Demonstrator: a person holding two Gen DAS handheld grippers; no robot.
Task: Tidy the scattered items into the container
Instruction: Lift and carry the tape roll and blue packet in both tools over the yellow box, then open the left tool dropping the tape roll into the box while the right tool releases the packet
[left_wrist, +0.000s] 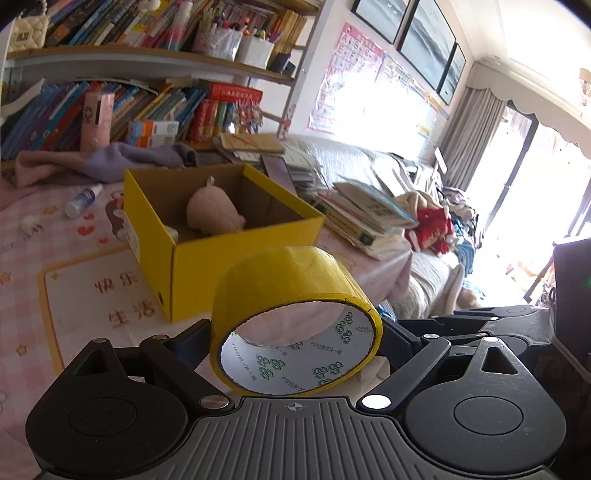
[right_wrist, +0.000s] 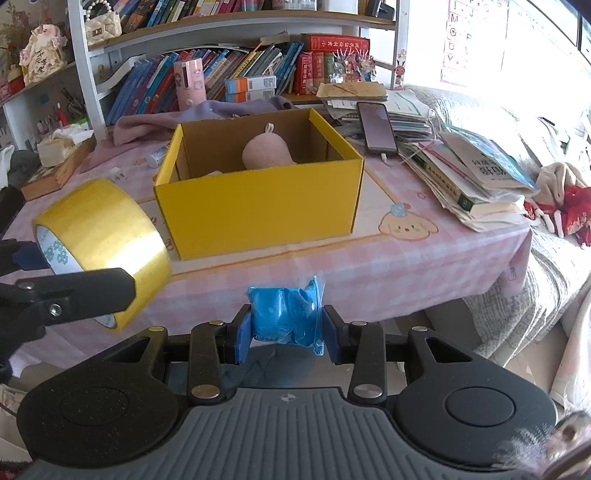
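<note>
The left gripper has its jaws clamped wide across a roll of yellow packing tape, held clear of the tabletop at its near left side. The right gripper has its jaws pressed on a small blue plastic-wrapped packet, held above the near edge of the tabletop. The yellow cardboard box that serves as the container stands open in the middle of the tabletop, farther off than both loads, with a pink plush toy already inside it. A small spray bottle and a small white object lie on the tabletop left of the box, not yet tidied. The main risk is probably the tape: it is held by its curved rim, so a tilt or jolt could let it roll out of the jaws and off the near edge. The soft packet may squeeze out if the grip shifts. Both hands heading for one opening could also collide, or a jaw could catch the near wall and push the light box toward the phone and stacked books at the right.
</note>
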